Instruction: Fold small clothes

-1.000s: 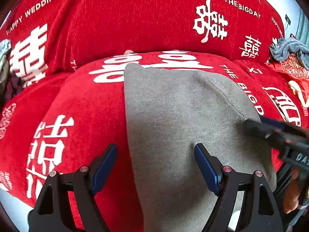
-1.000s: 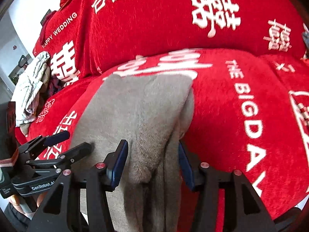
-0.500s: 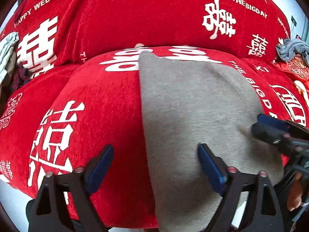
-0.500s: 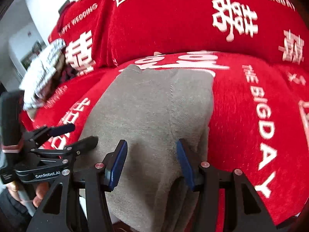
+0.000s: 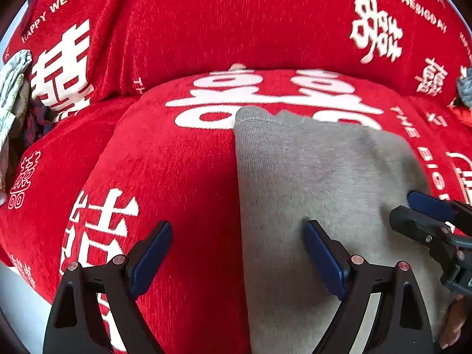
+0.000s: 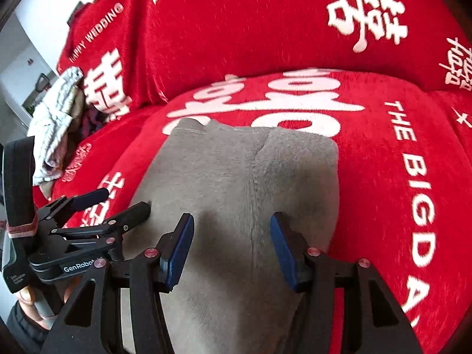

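A grey knit garment point(image 5: 324, 177) lies flat on the red sofa seat cushion point(image 5: 177, 177), its ribbed far edge toward the backrest. My left gripper point(image 5: 237, 250) is open wide and straddles the garment's left edge, with one finger over red cushion and the other over grey cloth. In the right wrist view the garment point(image 6: 236, 183) shows a seam down its middle. My right gripper point(image 6: 231, 243) is over its near part, jaws apart, and nothing is pinched between the pads. Each gripper also shows in the other's view: the right gripper point(image 5: 424, 215) and the left gripper point(image 6: 118, 203).
The red backrest point(image 5: 236, 23) with white lettering rises behind the cushion. A pile of pale crumpled clothes point(image 6: 56, 124) sits at the sofa's left end, and a grey-blue cloth point(image 5: 464, 88) at its right. White floor point(image 5: 17, 295) shows below the seat's front edge. A hand point(image 6: 29, 298) holds the left gripper.
A second ago a fold of grey cloth bulged between the right gripper's fingers; now the garment lies flat beneath them. The left jaws have widened a little, and both grippers have shifted left.
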The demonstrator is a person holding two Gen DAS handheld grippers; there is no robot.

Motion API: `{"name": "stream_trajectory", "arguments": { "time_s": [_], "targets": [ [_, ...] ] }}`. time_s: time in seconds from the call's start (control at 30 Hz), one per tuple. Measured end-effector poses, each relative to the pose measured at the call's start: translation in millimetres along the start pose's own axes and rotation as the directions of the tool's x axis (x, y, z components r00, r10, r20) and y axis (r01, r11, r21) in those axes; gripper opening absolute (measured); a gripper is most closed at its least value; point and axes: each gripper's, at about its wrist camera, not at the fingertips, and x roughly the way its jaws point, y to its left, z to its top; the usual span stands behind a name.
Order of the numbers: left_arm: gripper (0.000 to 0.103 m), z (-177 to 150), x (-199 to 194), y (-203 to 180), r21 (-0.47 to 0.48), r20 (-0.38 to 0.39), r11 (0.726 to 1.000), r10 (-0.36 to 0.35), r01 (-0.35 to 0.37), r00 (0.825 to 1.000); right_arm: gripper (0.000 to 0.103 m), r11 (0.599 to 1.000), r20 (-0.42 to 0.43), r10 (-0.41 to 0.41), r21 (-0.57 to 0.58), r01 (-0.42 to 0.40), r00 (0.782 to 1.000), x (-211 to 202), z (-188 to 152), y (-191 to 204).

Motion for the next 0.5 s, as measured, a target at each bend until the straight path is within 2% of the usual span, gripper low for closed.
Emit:
{"name": "stream_trajectory", "arguments": {
  "time_s": [0.1,0.17,0.33,0.5],
  "targets": [
    [0.091,-2.0,-0.5,3.3,-0.008,0.003,1.0,-0.01,0.01,1.0,0.057,0.999,0.001,-0.04,-0.033,0.04,0.999,-3.5,-0.8,8.0],
    [0.091,-8.6,-10.0,7.1,-0.014,0.018,1.0,-0.02,0.02,1.0,0.058,0.998,0.03,-0.027,-0.058,0.029,0.999,-18.4,-9.8,15.1],
    [0.091,-39.0,-44.1,9.2,0.006,0.086,0.998,-0.062,0.062,0.994,0.058,0.98,0.103,0.039,-0.198,-0.018,0.994,-58.3,-58.3,43.9],
    [0.091,-74.2,-57.7,-1.8,0.058,0.113,0.996,-0.081,0.075,0.99,0.058,0.967,0.083,0.03,-0.256,-0.007,0.996,-61.1,-94.8,52.8]
  ]
}}
